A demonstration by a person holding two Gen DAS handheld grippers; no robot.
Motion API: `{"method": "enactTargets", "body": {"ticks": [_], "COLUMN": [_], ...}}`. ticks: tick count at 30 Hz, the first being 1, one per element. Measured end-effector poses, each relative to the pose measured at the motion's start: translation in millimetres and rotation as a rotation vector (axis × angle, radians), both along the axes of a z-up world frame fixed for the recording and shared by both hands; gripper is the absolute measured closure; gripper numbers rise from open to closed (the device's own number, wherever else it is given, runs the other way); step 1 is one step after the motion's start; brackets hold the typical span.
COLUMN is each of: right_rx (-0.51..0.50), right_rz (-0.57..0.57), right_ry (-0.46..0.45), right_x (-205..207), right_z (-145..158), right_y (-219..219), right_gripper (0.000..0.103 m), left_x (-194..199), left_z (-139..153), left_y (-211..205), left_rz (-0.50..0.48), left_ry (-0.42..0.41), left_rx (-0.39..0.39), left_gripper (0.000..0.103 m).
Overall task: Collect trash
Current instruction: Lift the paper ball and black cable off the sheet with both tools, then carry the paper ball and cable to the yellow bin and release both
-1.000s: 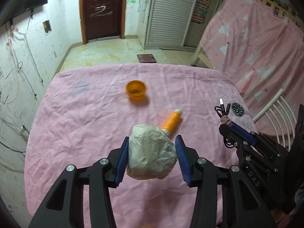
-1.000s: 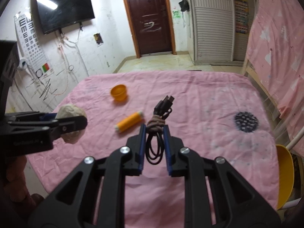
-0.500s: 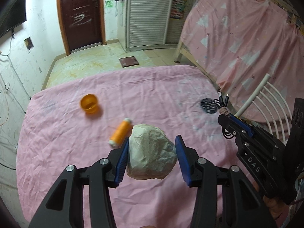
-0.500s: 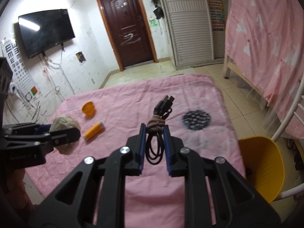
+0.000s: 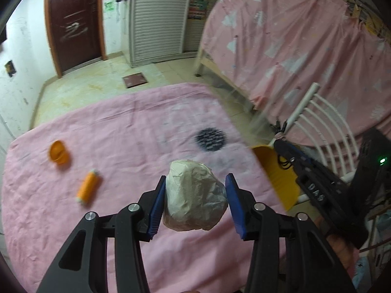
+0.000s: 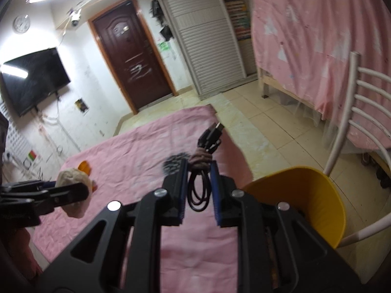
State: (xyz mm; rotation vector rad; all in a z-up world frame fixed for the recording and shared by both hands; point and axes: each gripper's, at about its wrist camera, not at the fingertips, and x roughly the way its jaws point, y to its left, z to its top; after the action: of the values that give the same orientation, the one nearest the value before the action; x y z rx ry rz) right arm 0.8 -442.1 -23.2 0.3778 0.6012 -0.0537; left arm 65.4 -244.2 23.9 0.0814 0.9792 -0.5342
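Note:
My left gripper (image 5: 195, 202) is shut on a crumpled ball of pale paper (image 5: 193, 197), held above the pink tablecloth (image 5: 122, 127). My right gripper (image 6: 197, 190) is shut on a coiled black cable (image 6: 199, 190) tied with a brown band, its plugs sticking up past the fingertips. A yellow bin (image 6: 300, 197) stands on a white chair just right of the right gripper; in the left wrist view the yellow bin (image 5: 276, 173) is at the table's right edge. The left gripper with the paper ball (image 6: 70, 180) shows at the left of the right wrist view.
An orange cap (image 5: 58, 152), an orange spool (image 5: 86, 186) and a black patterned disc (image 5: 211, 139) lie on the tablecloth. A white slatted chair (image 6: 361, 112) holds the bin. Behind it hangs a pink sheet (image 5: 293, 48) over a bed frame. A brown door (image 6: 132, 63) is at the back.
Both grippers have swung to the right with their loads still held. The yellow bin and white chair have come into view, and the orange cap and spool have slid to the left.

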Motion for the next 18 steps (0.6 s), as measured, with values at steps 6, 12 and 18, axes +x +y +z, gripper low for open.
{"method": "enactTargets", "body": {"ticks": [6,12,18], "right_rx": [0.016,0.037,0.069], "right_rz": [-0.079,-0.139,-0.173], "right_ry": [0.005,0.028,0.041], "right_x": [-10.9,-17.6,-20.0], "right_z": [-11.1,-26.1,-38.4], "right_y": [-35.9,-63.4,-85.9], "right_gripper": [0.086,0.086,0.086], "left_x": [0.3,2.4,0.1], "left_z": [7.9,2.2,-7.0], "left_y": [-40.7,-78.7,-107.0], "left_rz": [-0.05,-0.085,-0.115], "left_ry": [-0.007,0.016,0.032], "left_rx": [-0.078,-0.099,-0.093], "left_gripper": [0.062,0.062,0.062]}}
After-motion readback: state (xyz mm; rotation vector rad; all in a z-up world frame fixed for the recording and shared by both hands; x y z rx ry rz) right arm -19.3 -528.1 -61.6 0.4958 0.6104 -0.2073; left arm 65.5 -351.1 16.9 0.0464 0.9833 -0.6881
